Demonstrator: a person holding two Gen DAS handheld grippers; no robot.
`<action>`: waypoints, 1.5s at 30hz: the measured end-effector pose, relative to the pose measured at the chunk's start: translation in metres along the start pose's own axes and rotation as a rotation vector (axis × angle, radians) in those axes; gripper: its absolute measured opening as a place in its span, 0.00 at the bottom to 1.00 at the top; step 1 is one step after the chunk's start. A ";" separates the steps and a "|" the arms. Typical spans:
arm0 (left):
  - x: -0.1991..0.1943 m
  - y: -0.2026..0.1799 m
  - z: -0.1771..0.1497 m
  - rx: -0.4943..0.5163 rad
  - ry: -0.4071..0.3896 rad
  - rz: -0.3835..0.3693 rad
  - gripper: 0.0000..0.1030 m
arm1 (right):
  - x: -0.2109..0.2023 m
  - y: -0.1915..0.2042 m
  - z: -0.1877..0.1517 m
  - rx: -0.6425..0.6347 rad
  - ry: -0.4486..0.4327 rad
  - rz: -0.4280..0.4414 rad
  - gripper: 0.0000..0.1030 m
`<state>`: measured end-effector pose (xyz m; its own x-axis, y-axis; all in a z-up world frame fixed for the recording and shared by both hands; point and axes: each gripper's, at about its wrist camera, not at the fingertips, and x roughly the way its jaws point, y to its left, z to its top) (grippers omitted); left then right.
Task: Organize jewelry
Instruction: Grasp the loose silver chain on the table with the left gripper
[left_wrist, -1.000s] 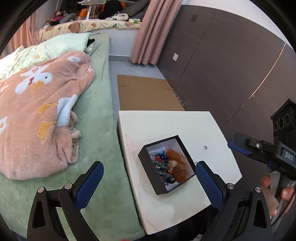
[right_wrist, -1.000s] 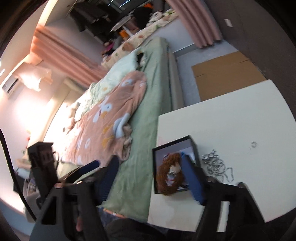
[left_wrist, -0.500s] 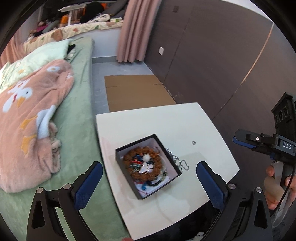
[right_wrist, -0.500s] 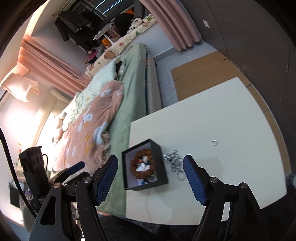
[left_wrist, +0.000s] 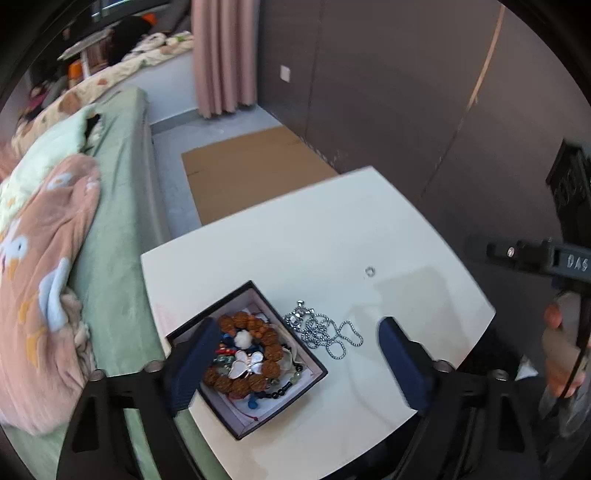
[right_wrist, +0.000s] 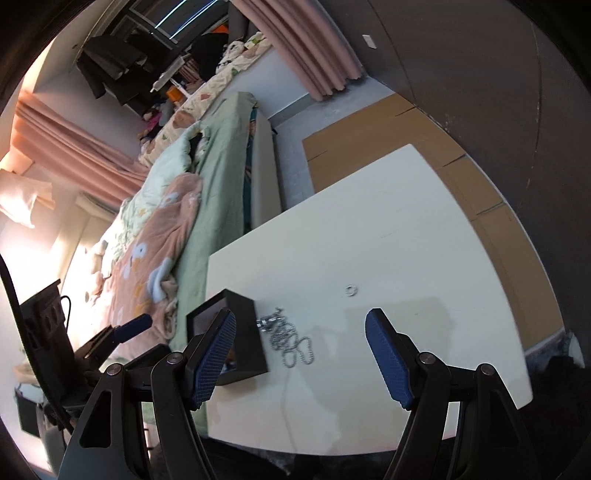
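A black jewelry box (left_wrist: 236, 421) with a white lining sits near the left edge of the white table (left_wrist: 332, 236). It holds a brown bead bracelet (left_wrist: 258, 328), a white butterfly piece and mixed beads. A silver chain (left_wrist: 325, 332) lies in a heap just right of the box, and a small ring (left_wrist: 369, 272) lies farther out. My left gripper (left_wrist: 297, 365) hovers above box and chain, its jaws closing with nothing pressed between them. My right gripper (right_wrist: 301, 360) stands open above the chain (right_wrist: 290, 339), with the box (right_wrist: 240, 328) behind its left finger and the ring (right_wrist: 351, 290) beyond.
A bed with a green cover (left_wrist: 122, 206) and a pink blanket (left_wrist: 40, 277) lies along the table's left side. Flat cardboard (left_wrist: 247, 170) covers the floor beyond the table. Dark wall panels (left_wrist: 406, 92) run along the right. A hand (left_wrist: 557, 343) holds the right gripper's handle.
Both grippers have swept over the table, so the box and chain now lie between their fingers. The left jaws have narrowed. The right jaws keep the same width.
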<state>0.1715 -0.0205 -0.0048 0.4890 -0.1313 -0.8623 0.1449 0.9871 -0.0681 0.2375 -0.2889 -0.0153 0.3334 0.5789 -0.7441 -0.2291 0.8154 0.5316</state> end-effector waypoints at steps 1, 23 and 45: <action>0.005 -0.003 0.001 0.013 0.015 0.005 0.74 | 0.002 -0.005 0.001 0.007 0.005 -0.005 0.71; 0.114 -0.043 0.021 0.208 0.364 0.090 0.45 | 0.001 -0.051 0.012 0.079 0.015 -0.002 0.71; 0.158 -0.035 0.025 0.235 0.462 0.104 0.21 | 0.012 -0.047 0.017 0.062 0.046 -0.001 0.71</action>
<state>0.2657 -0.0778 -0.1262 0.0884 0.0731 -0.9934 0.3310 0.9385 0.0985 0.2673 -0.3208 -0.0425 0.2909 0.5788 -0.7618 -0.1710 0.8149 0.5538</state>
